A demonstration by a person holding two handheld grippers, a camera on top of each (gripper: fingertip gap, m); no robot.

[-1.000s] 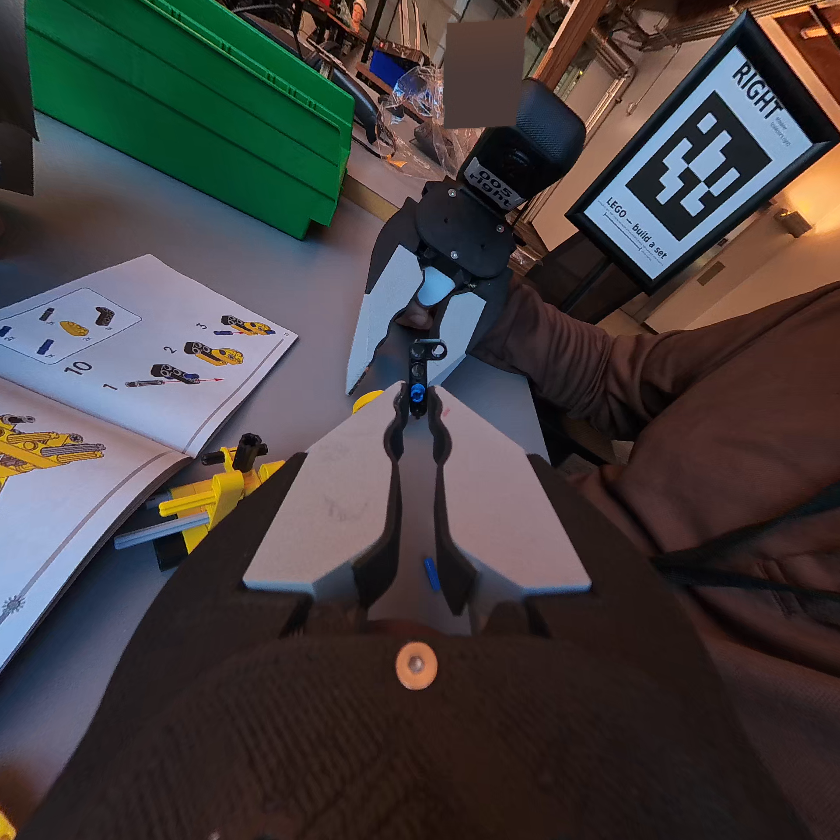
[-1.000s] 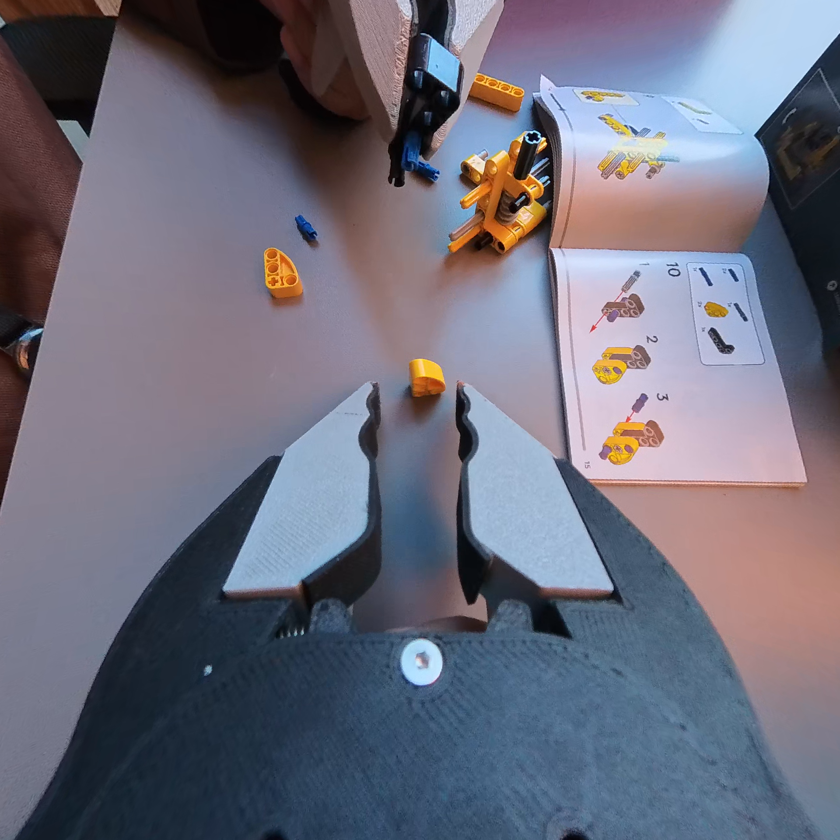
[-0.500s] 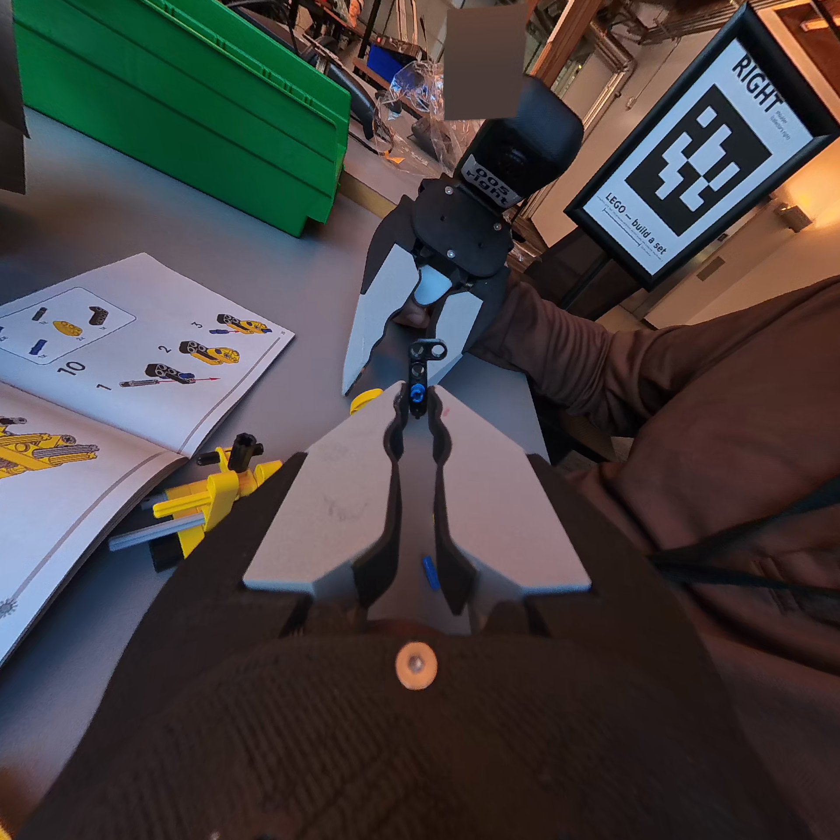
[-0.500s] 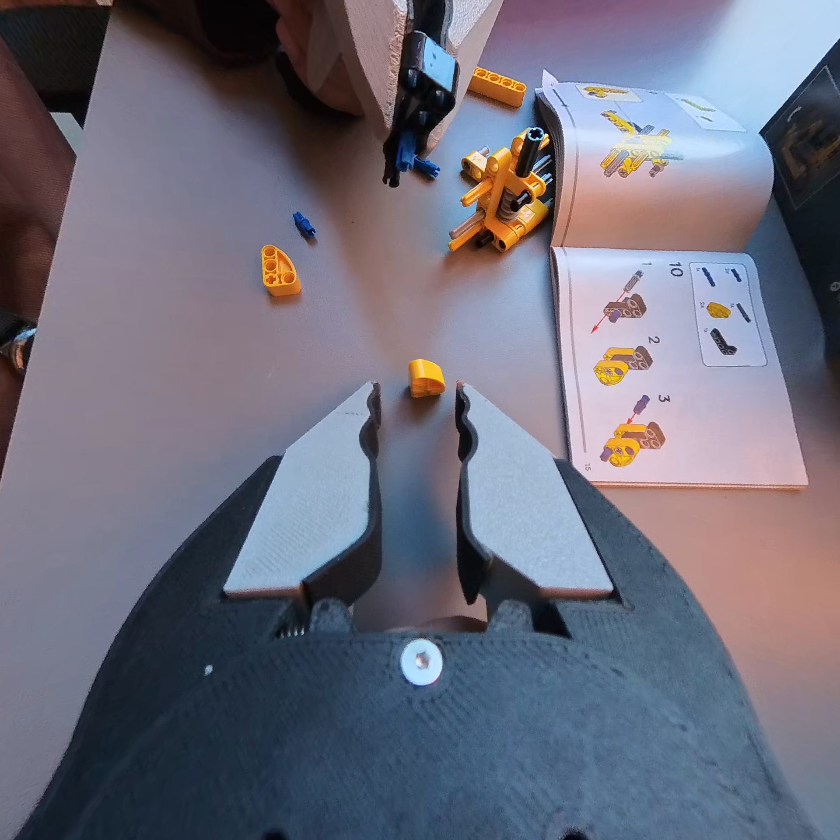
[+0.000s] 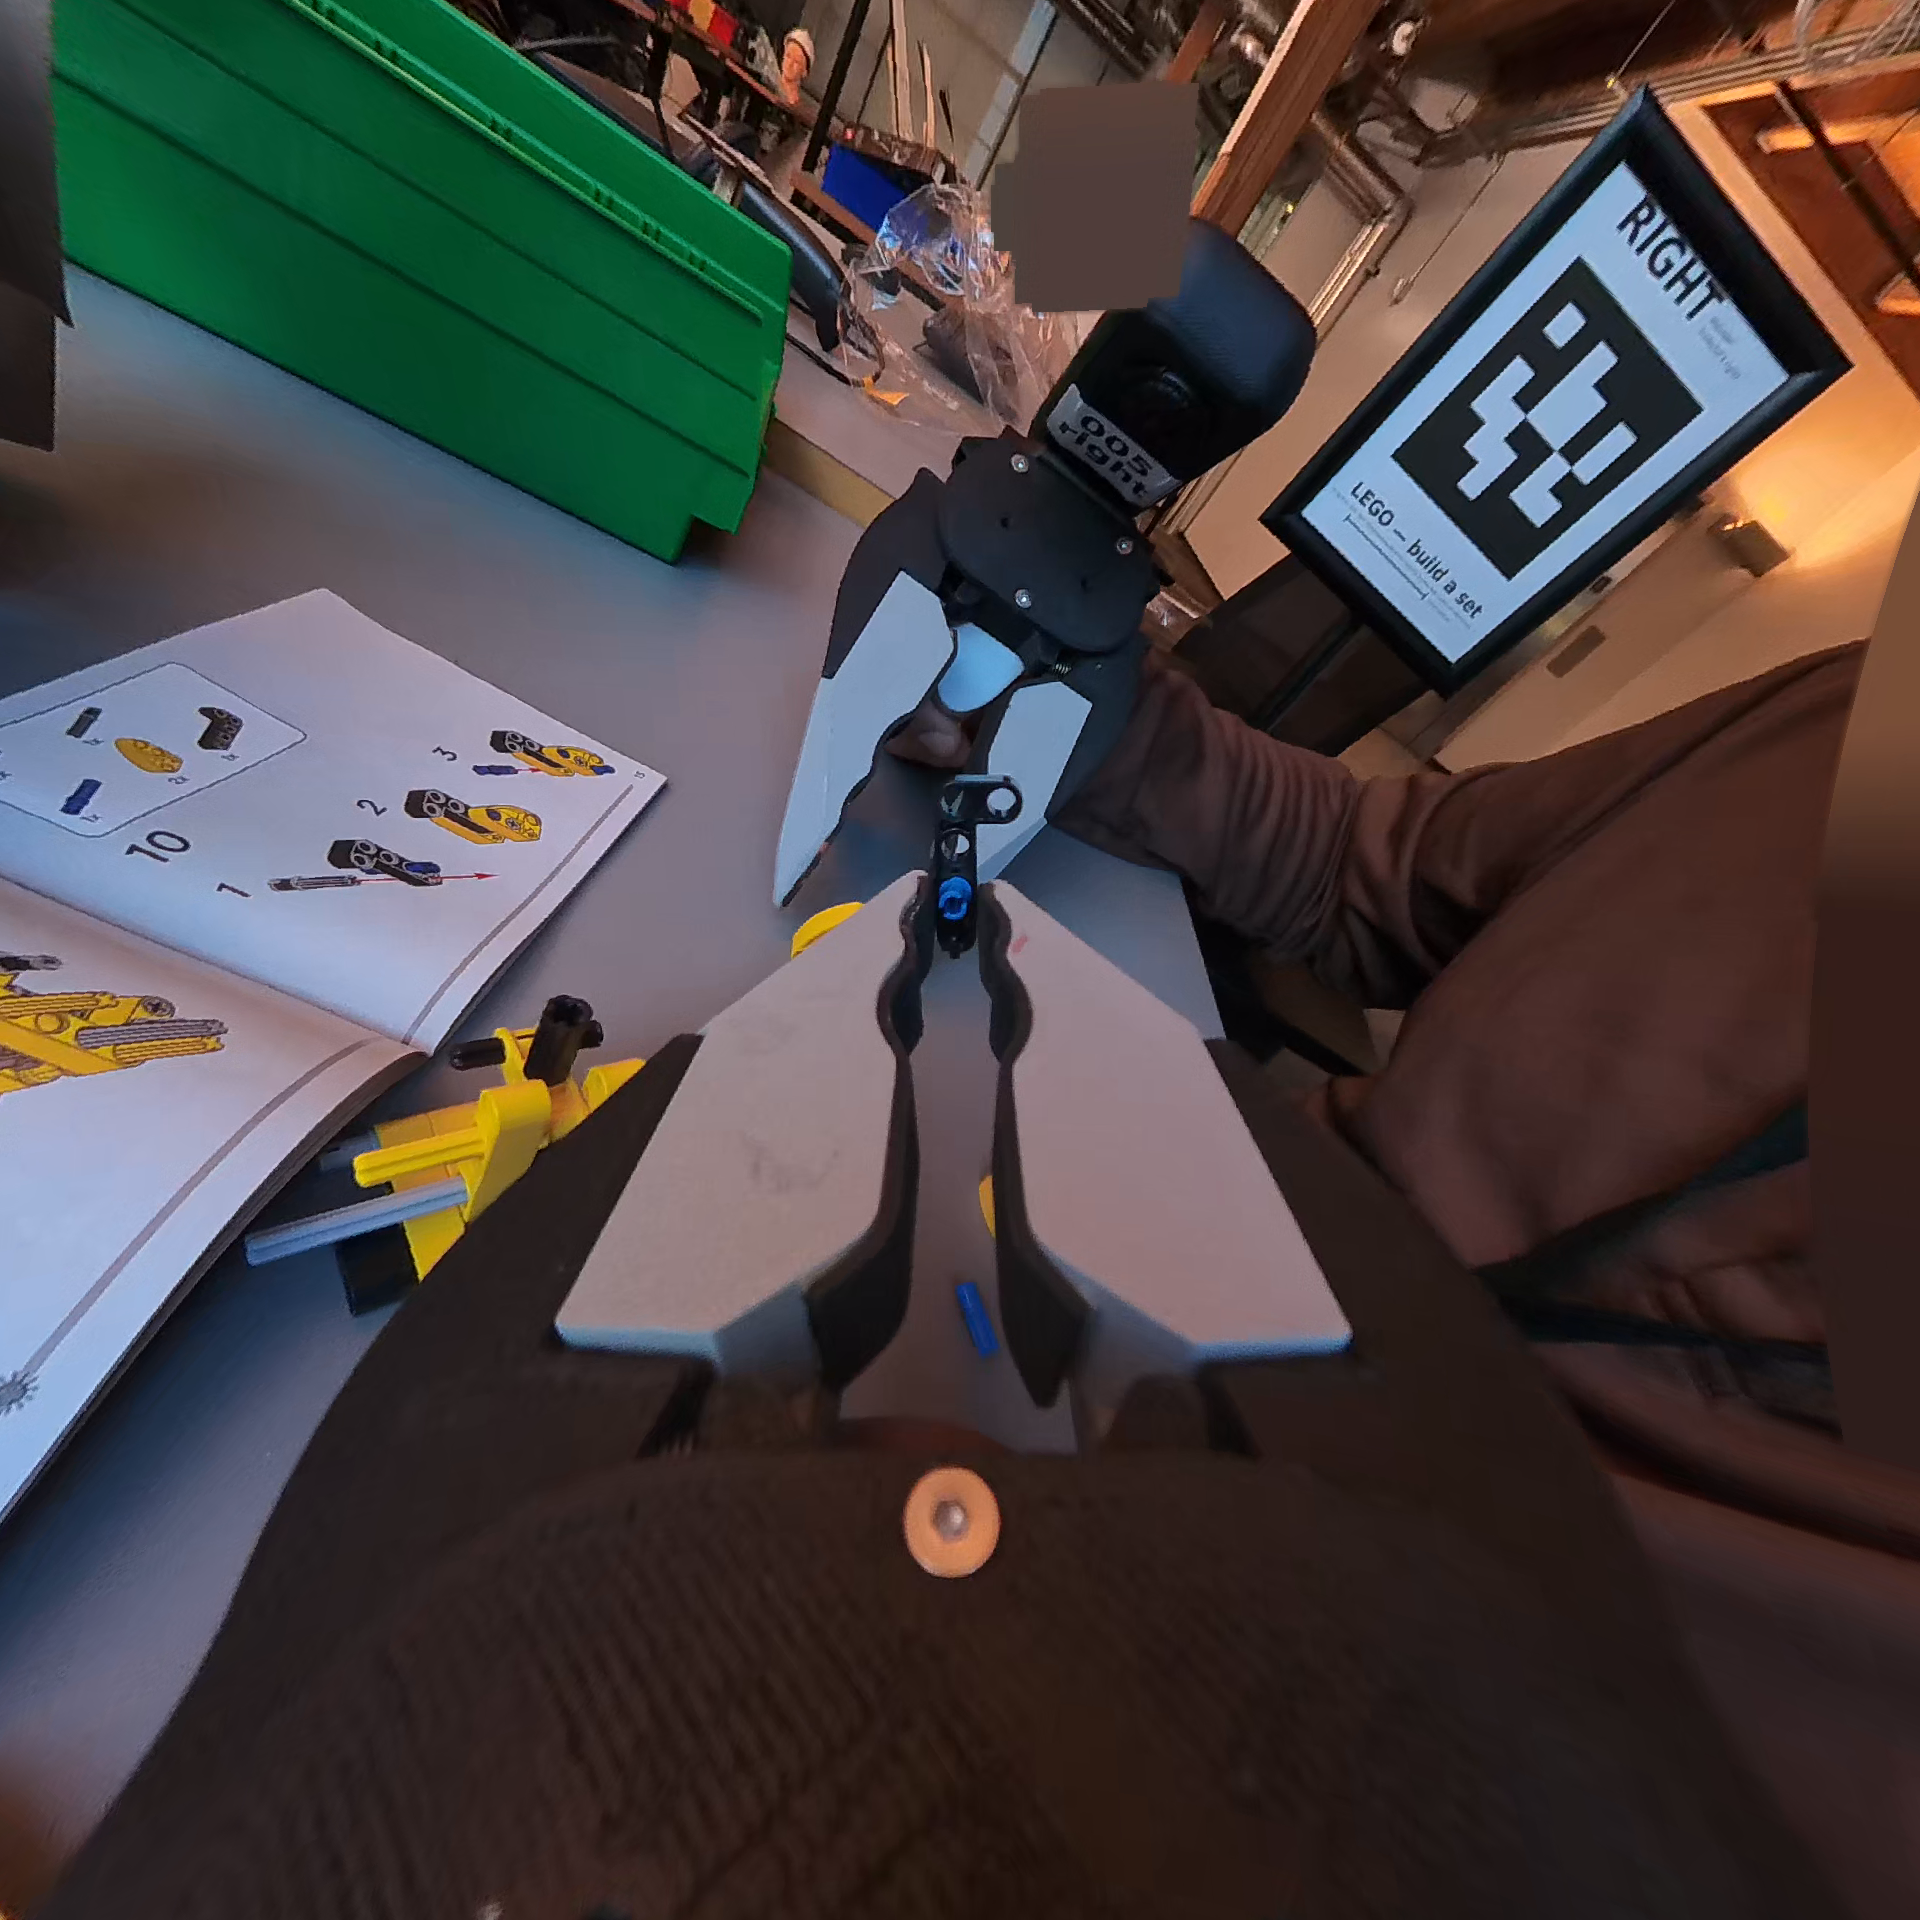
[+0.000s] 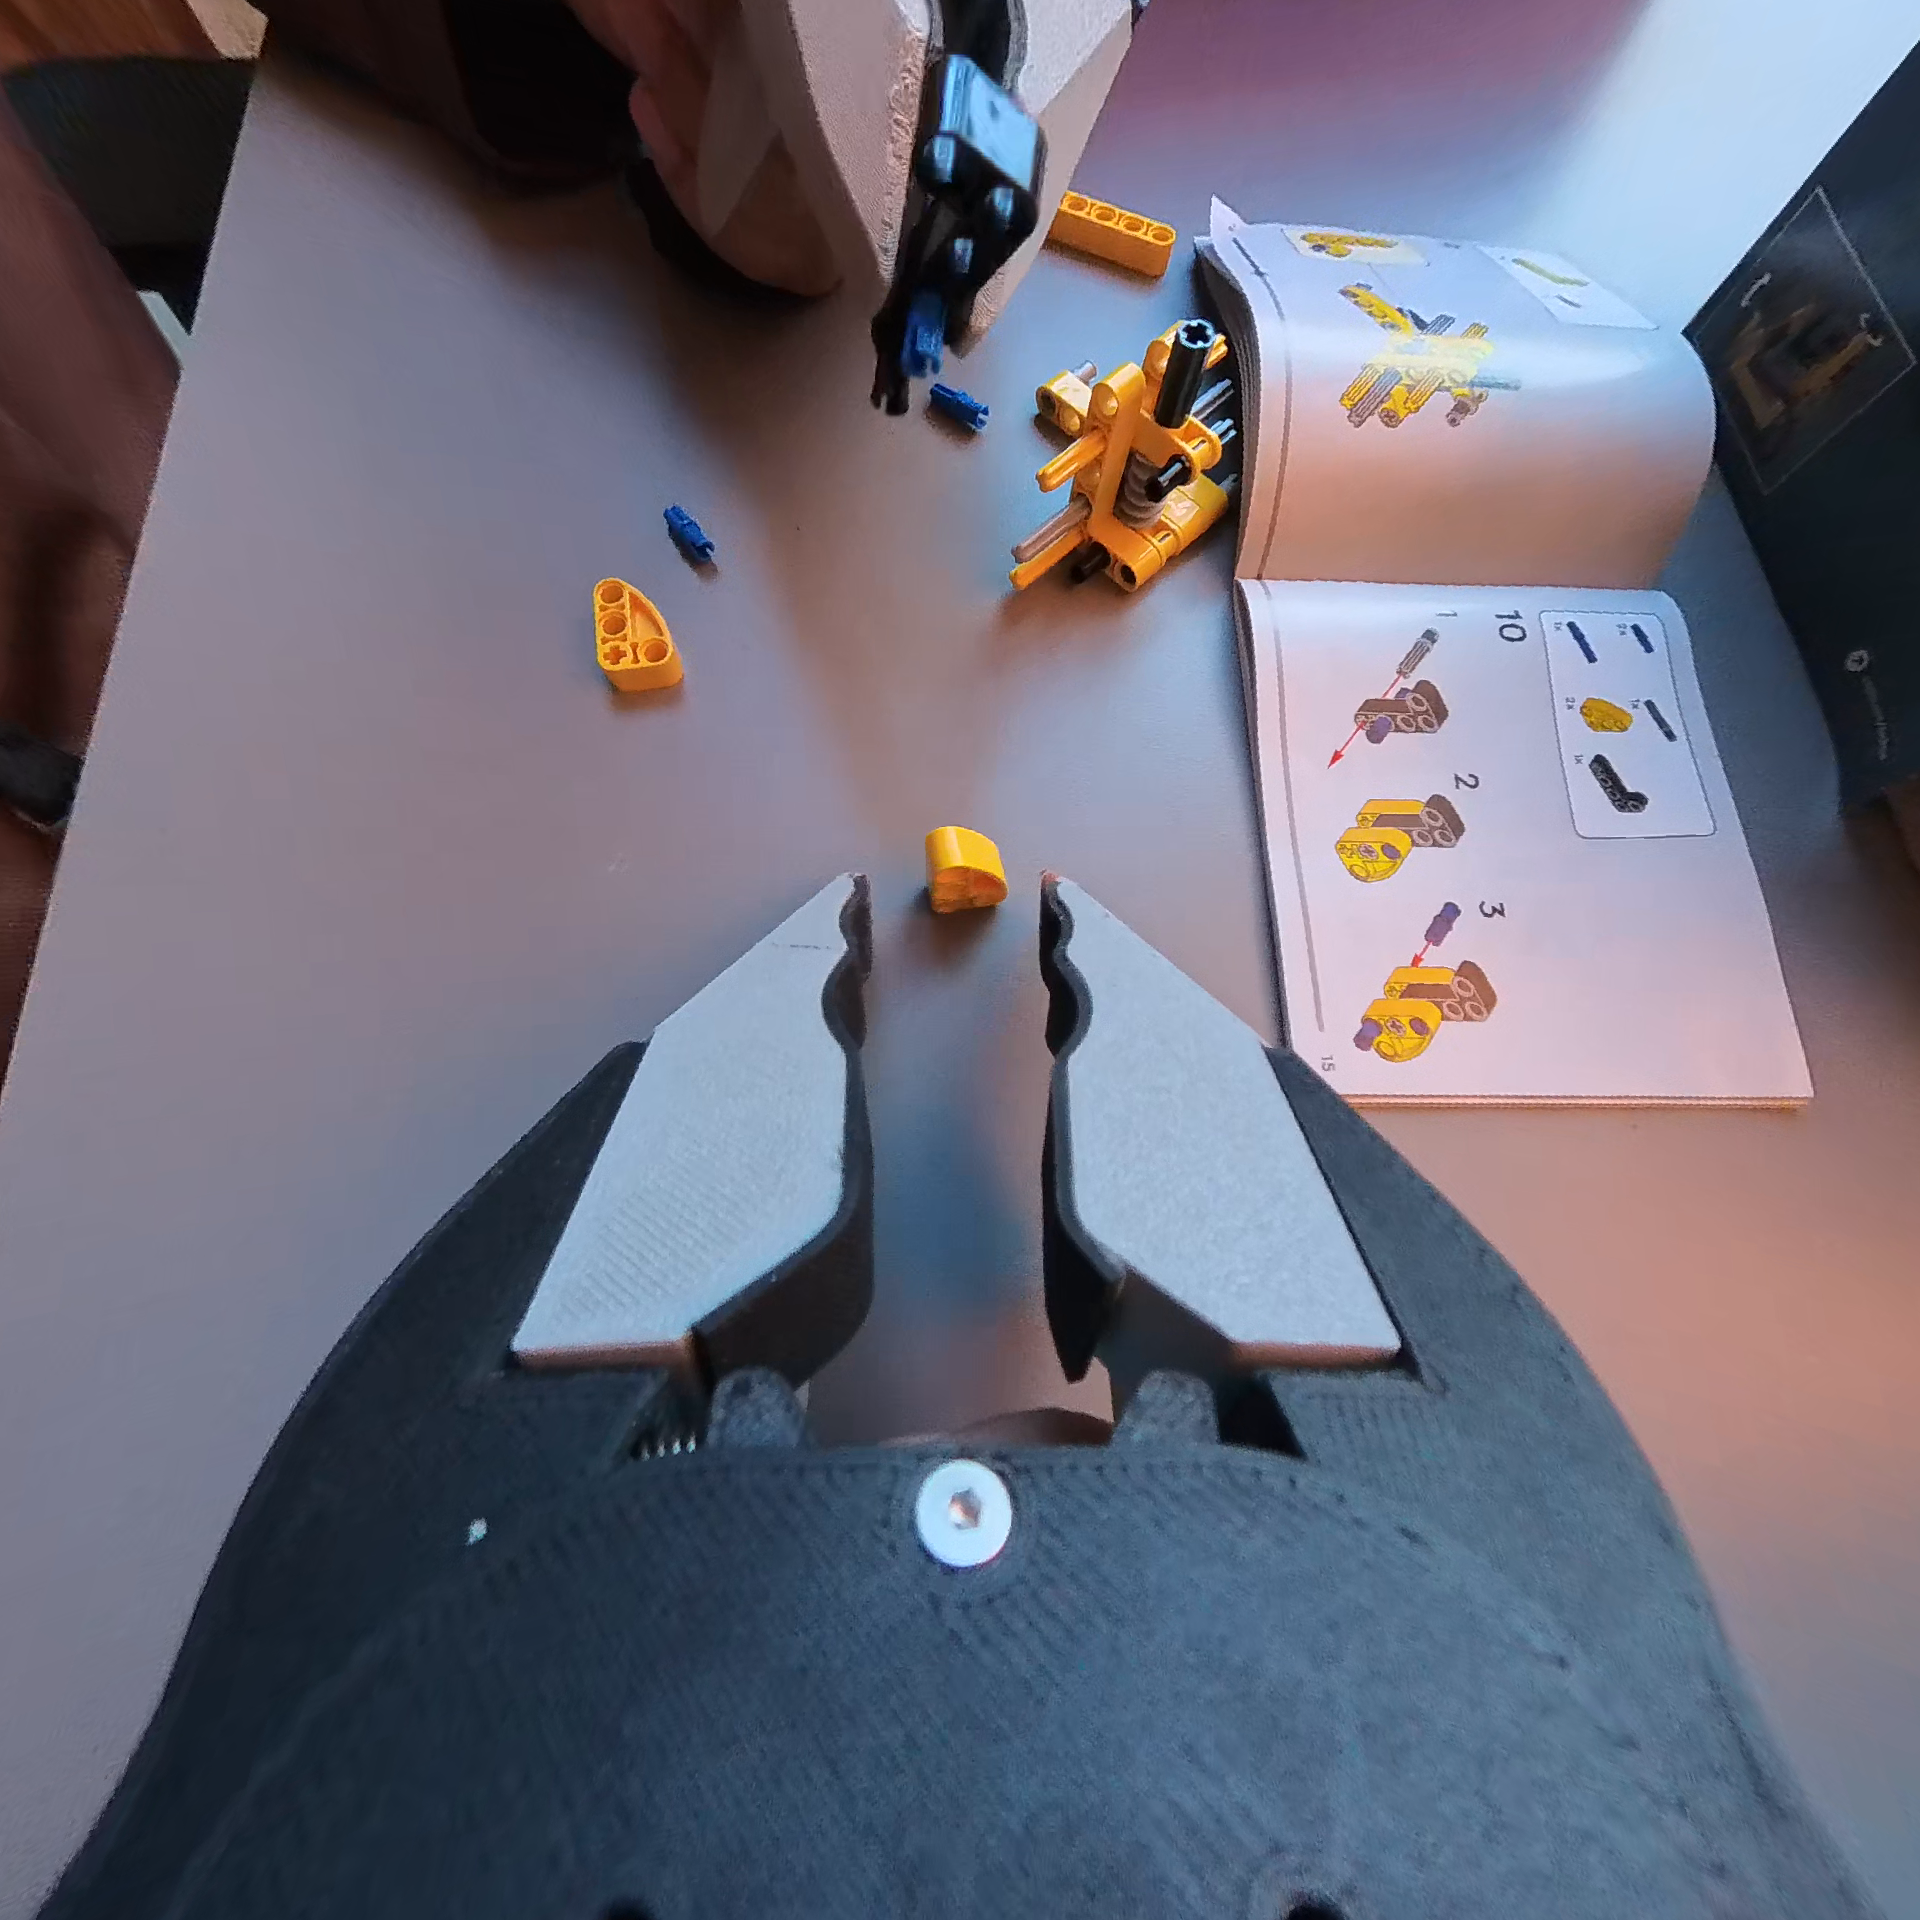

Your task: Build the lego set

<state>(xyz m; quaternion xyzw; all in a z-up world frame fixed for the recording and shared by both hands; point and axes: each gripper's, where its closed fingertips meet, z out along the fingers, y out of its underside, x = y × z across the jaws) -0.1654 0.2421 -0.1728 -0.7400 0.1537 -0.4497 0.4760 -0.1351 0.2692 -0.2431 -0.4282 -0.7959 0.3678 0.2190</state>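
Yellow is the colour of this build, and it's early days, I'd judge. Taking the small yellow curved piece (image 6: 965, 869) as our marker on the tabletop (image 6: 416, 935): off to its far left lies a yellow wedge beam (image 6: 632, 634) with a loose blue pin (image 6: 688, 533) just beyond, both unused. Beyond the marker, the left gripper (image 6: 914, 343) has its jaws clenched on a black angled beam (image 6: 961, 208) carrying a blue pin; another blue pin (image 6: 958, 405) lies below it. Right up against the marker, the right gripper (image 6: 956, 899) hangs with jaws released, holding nothing. Further right, the yellow sub-assembly (image 6: 1127, 468) stands finished so far, beside the open instruction booklet (image 6: 1558, 883).
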